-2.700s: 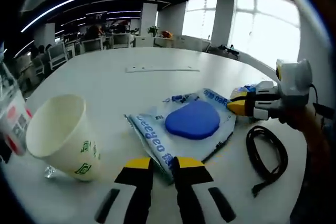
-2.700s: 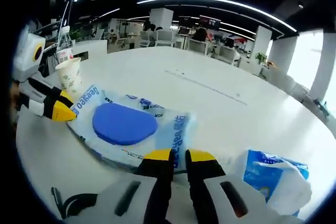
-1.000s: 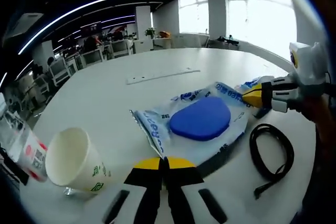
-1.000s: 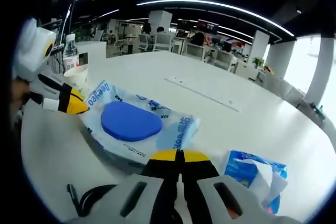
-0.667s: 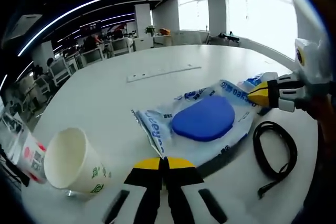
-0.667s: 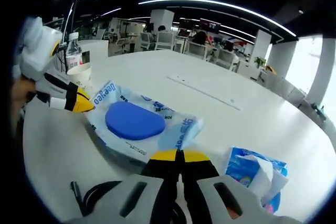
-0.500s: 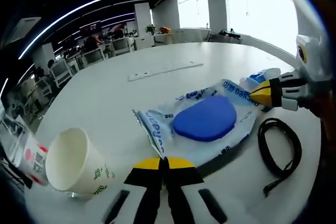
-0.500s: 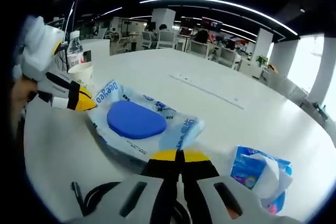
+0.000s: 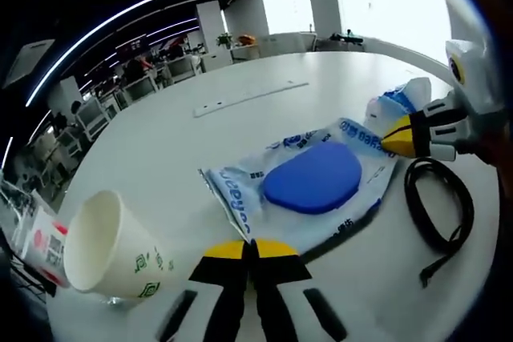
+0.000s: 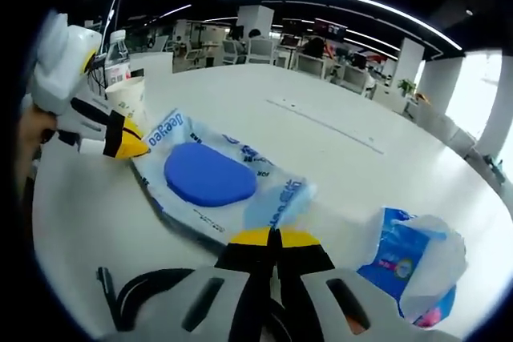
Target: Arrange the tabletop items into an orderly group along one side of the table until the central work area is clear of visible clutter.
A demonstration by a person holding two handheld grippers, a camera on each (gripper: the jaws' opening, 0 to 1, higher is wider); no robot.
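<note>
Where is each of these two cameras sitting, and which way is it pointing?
Left gripper view: rides on the left gripper, looking along its shut jaws over the wet wipes pack at the paper cup, cable and right gripper.
Right gripper view: rides on the right gripper, facing the pack's opposite end, with the left gripper and the person's hand at left, tissue pack at right.
Shared: pack, cup, cable, white table.

bottle [image 9: 38, 246]: cut off at left edge, label unreadable
cable [image 10: 148, 290]: partly behind right gripper [image 10: 268, 239]
cup print [image 9: 146, 276]: too small
</note>
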